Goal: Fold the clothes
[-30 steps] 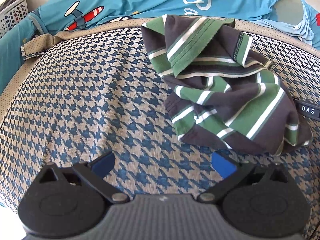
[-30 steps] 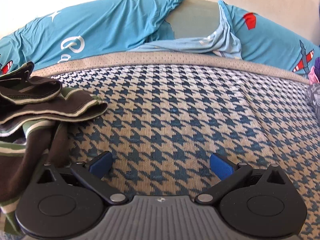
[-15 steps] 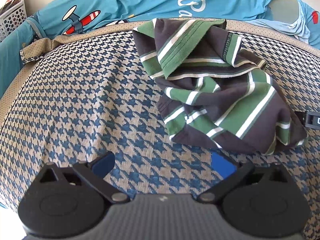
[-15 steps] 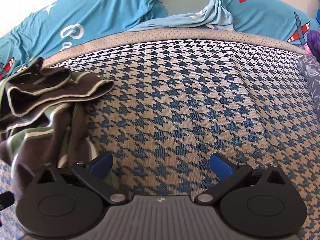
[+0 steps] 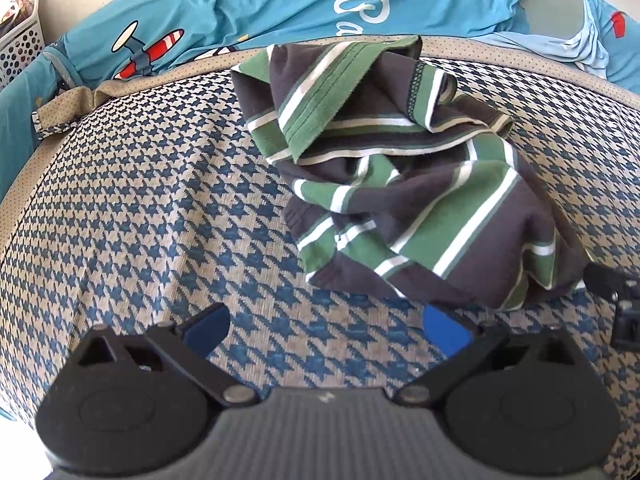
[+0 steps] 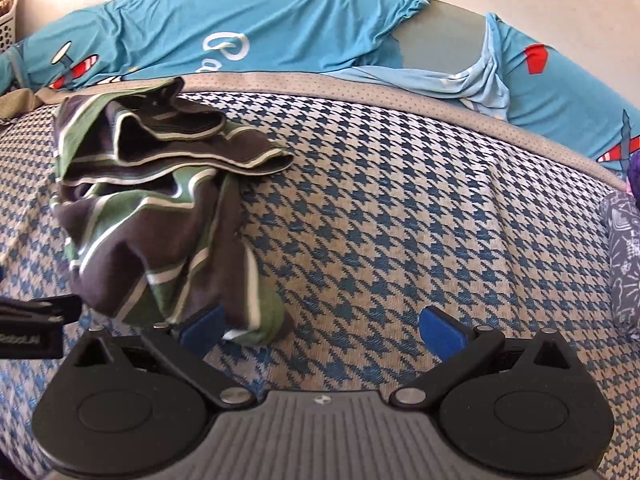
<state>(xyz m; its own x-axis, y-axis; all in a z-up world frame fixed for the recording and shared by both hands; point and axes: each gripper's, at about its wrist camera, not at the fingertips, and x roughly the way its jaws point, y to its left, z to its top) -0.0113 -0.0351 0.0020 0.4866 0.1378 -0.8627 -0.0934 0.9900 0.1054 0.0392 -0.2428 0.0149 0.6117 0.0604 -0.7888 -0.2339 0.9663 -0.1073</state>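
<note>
Surface: blue-and-beige houndstooth woven bed cover (image 5: 152,200), carrying the work; beige dotted border strip (image 6: 360,88) running along its far edge.
Garment: crumpled dark-grey knit top with green and white stripes (image 5: 400,184), lying in a bunched heap on the houndstooth cover, nothing flattened; in the right wrist view the same heap (image 6: 160,200) is sitting left of centre, its lower hem reaching down to the claw.
Left claw (image 5: 326,326): jaws standing spread, holding nothing, hovering over bare cover just beside the heap's near edge; the blue pads (image 5: 446,330) are sitting close to the hem but apart from it.
Right claw (image 6: 322,326): jaws standing spread, nothing pinched; the left pad is lying right against the drooping hem, contact uncertain.
Background: turquoise sheet with red-and-white aeroplane print (image 5: 240,4) lying beyond the border; white perforated basket (image 5: 20,48) at far left; dark patterned fabric (image 6: 624,260) at right edge.
Stage (judged): folding not yet started; garment needing spreading first.
Risk: pinching several stacked layers at once, since the hem is lying doubled over, would be lifting a clump rather than one edge.
Risk: a claw closing low could be catching the houndstooth cover along with the knit.
Risk: the two claws taking unmatched corners would be twisting the top tighter.
</note>
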